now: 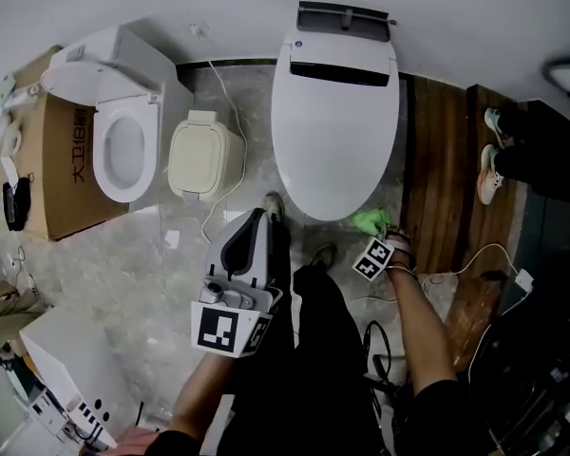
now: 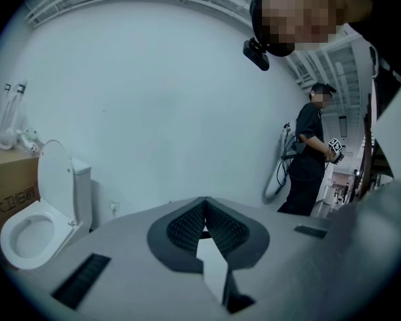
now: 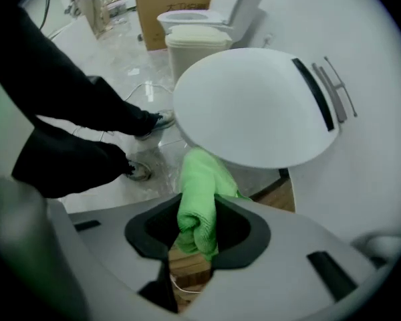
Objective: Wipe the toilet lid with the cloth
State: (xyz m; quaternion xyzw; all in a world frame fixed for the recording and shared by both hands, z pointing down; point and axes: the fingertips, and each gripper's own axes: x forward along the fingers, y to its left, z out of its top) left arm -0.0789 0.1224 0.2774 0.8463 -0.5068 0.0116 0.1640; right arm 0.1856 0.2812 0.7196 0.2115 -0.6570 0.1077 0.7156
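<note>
— Where is the cloth?

— Bunched in my right gripper (image 3: 197, 236), whose jaws are clamped on the bright green microfibre cloth (image 3: 197, 206). It hangs just off the front edge of the closed white oval toilet lid (image 3: 254, 105), towards that edge's right side. From the head view the cloth (image 1: 370, 220) sits at the lid's (image 1: 334, 131) near rim; I cannot tell whether the two touch.

— And your other gripper?

— My left gripper (image 2: 206, 229) has its jaws pressed together with nothing between them. It is held in front of the lid and off to its left (image 1: 264, 218), clear of it.

— What else surrounds the lid?

— Left of it stands a cream square lidded bin (image 1: 204, 155). Further left is a second white toilet with its seat raised (image 1: 123, 145), against a brown cardboard box (image 1: 62, 160). Right of the lid runs a dark wooden floor strip (image 1: 437, 160).
</note>
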